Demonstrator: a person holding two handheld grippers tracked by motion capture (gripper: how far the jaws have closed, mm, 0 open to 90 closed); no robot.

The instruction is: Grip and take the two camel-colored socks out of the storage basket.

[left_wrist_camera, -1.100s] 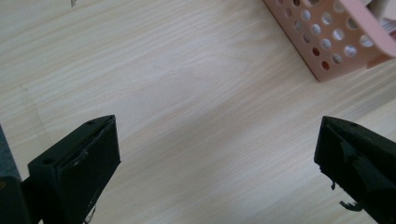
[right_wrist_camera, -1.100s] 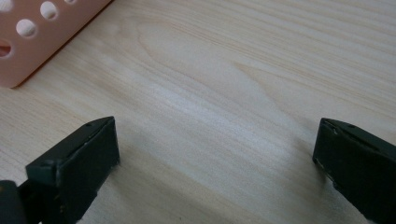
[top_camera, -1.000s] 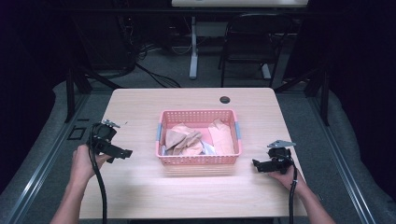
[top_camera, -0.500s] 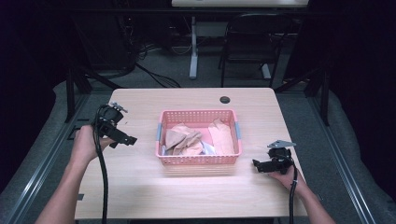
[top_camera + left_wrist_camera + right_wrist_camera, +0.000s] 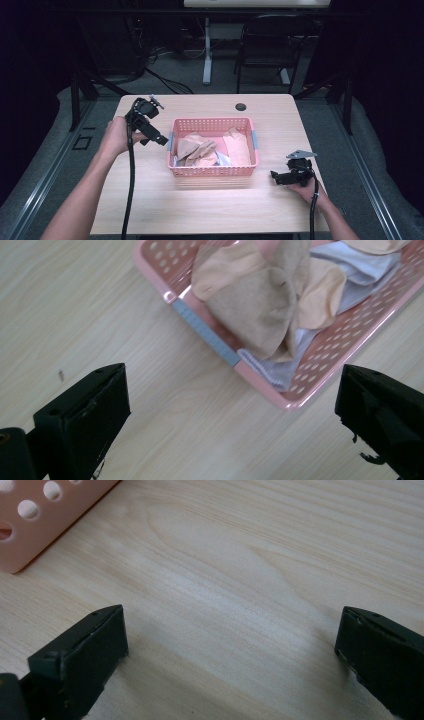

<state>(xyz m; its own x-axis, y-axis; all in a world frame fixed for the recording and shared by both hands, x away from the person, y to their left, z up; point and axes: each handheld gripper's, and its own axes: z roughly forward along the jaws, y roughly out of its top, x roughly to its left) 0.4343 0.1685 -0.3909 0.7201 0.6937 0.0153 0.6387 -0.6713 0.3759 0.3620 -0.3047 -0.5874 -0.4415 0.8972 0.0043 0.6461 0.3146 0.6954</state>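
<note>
**Both grippers open, left one raised beside the basket**

There is no brand, label or writing you can read anywhere on the basket, the cloths or the table.

Your left gripper [image 5: 161,140] is lifted off the table [image 5: 210,205] at the basket's left end, its nose pointing right and down toward the rim. Your left hand [image 5: 116,136] wraps the handle from behind, forearm stretched forward from the bottom left corner, cable hanging down along it. In the left gripper view the jaws stand wide apart with nothing between them; they frame the near corner of the pink basket [image 5: 310,385] from above.

Your right gripper [image 5: 273,175] sits low at the table's right side, near the basket's front right corner but apart from it. Your right hand [image 5: 306,187] holds it from behind, with the grey three-cornered plate on top. In the right gripper view its jaws are also spread wide over bare wood, empty, with a corner of the basket's wall at the upper left.

The basket [image 5: 212,170] rests in the middle of the table, between your two grippers. Inside it lies a heap of cloths [image 5: 202,150]: tan and peach pieces on top [image 5: 260,305], a white ribbed one [image 5: 272,371] beneath, reaching the near corner.

A small dark round thing [image 5: 241,106] lies on the table beyond the basket, well apart from it.
</note>
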